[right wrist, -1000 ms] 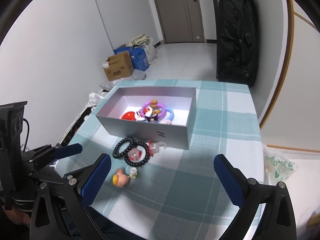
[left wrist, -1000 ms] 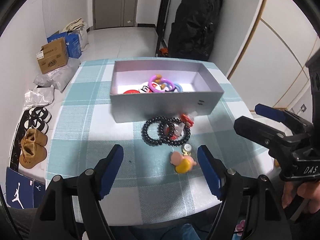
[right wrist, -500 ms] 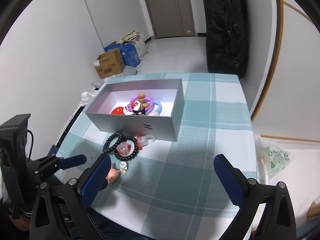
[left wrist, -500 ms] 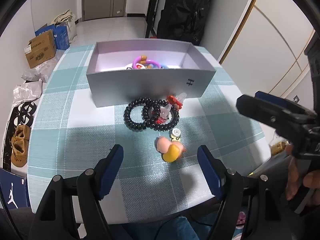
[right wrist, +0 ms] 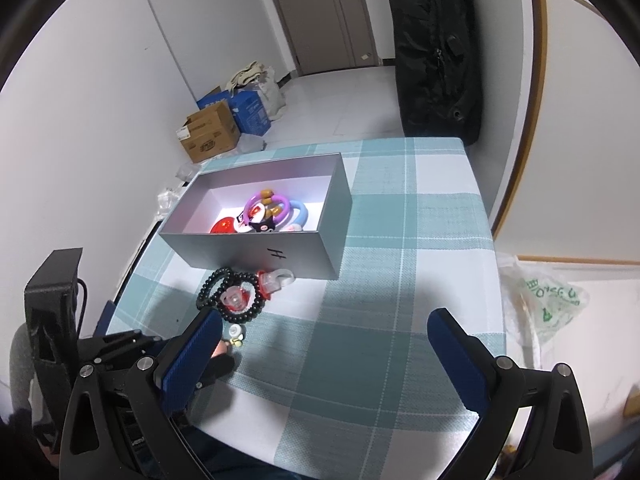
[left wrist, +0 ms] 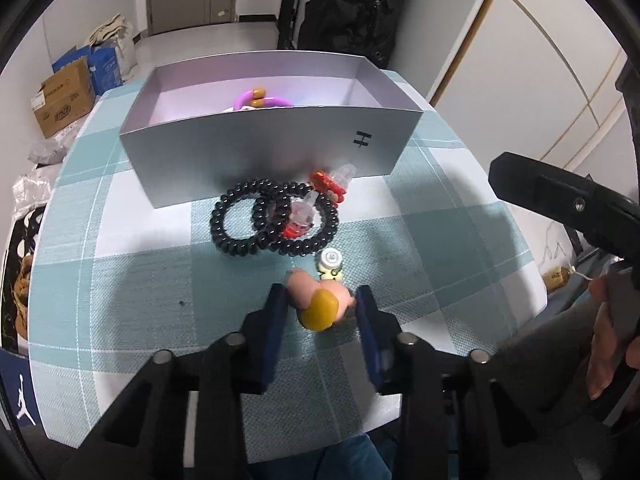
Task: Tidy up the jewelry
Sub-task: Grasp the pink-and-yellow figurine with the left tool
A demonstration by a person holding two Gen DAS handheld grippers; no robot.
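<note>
Pink-yellow charm (left wrist: pixel 320 304) betw L tool (left wrist: pixel 322 312) pads (R view hides) | R tool (right wrist: pixel 324 344) wide

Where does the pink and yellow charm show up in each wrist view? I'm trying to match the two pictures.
Left wrist view: the pink and yellow charm sits low centre, between the left gripper pads.
Right wrist view: only a pink sliver shows at lower left, behind the right gripper left finger.
Shared landmark: the grey box marked H, with the black bead bracelets in front of it.
</note>
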